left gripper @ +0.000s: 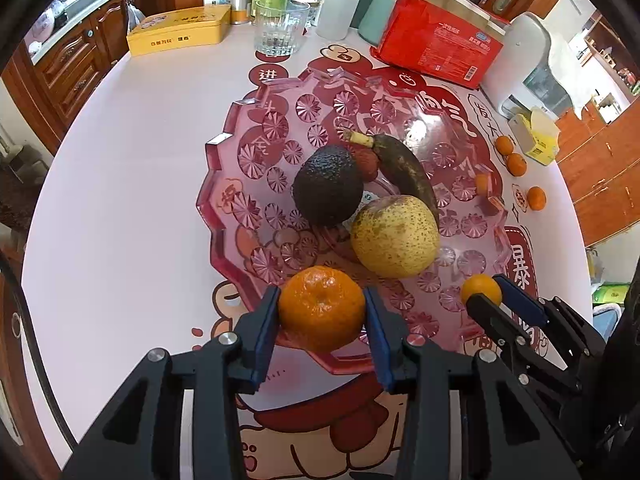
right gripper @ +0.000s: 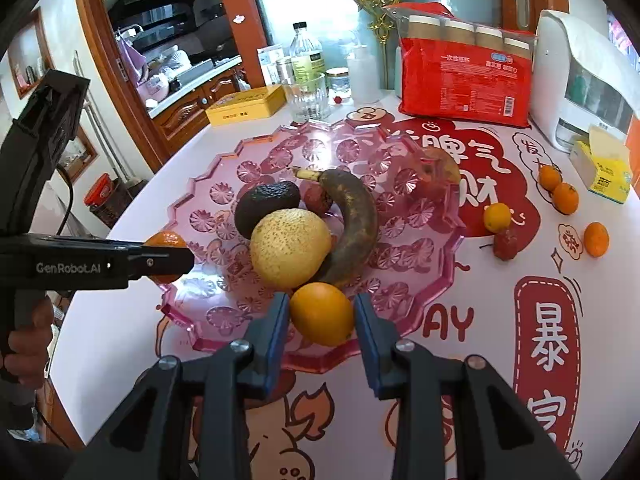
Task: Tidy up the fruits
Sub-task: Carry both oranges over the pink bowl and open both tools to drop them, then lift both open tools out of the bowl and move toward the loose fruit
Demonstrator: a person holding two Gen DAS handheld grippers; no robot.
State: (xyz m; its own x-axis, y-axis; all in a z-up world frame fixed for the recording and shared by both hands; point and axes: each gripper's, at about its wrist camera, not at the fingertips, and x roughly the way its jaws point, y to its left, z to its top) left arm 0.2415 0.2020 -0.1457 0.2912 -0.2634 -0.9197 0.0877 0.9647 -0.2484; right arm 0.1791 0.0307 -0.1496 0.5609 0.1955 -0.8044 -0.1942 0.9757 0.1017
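Glossy translucent pink plastic tray (left gripper: 224, 184); dimpled mandarin (left gripper: 322, 308); rough matt avocado (left gripper: 328, 190); clear glass tumbler (left gripper: 280, 26); varnished wood cabinets (left gripper: 76, 60).

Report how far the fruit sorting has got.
Done: avocado, pear, banana lie in the pink tray. In hand: left gripper holds a tangerine, right gripper an orange, over the tray. Left: small citrus on the table.

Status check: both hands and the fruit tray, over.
Left gripper shut on a mandarin. Right gripper shut on an orange. Both over the pink tray; nothing in the way.
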